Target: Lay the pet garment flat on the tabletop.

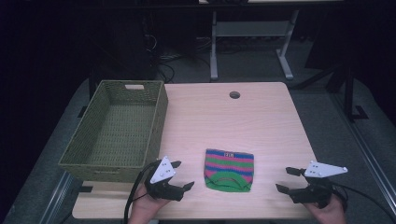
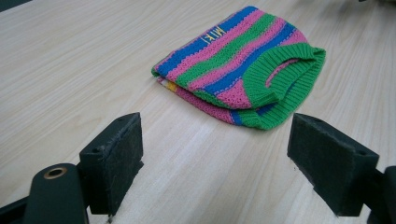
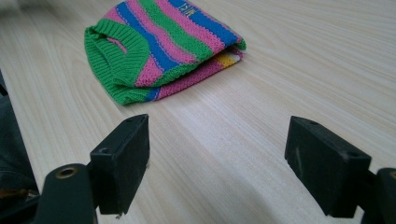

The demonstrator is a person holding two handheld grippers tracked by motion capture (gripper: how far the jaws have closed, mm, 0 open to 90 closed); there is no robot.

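Striped pink, green and blue folded knitted garment (image 1: 229, 170) lies flat on our pale wooden table (image 1: 224, 116), near its front edge | our left black two-jaw gripper (image 1: 180, 175) sits just left of it, jaws wide apart, holding nothing | our right black two-jaw gripper (image 1: 286, 179) waits farther right, equally spread and unladen | woven olive-green rectangular basket (image 1: 116, 130) at far left
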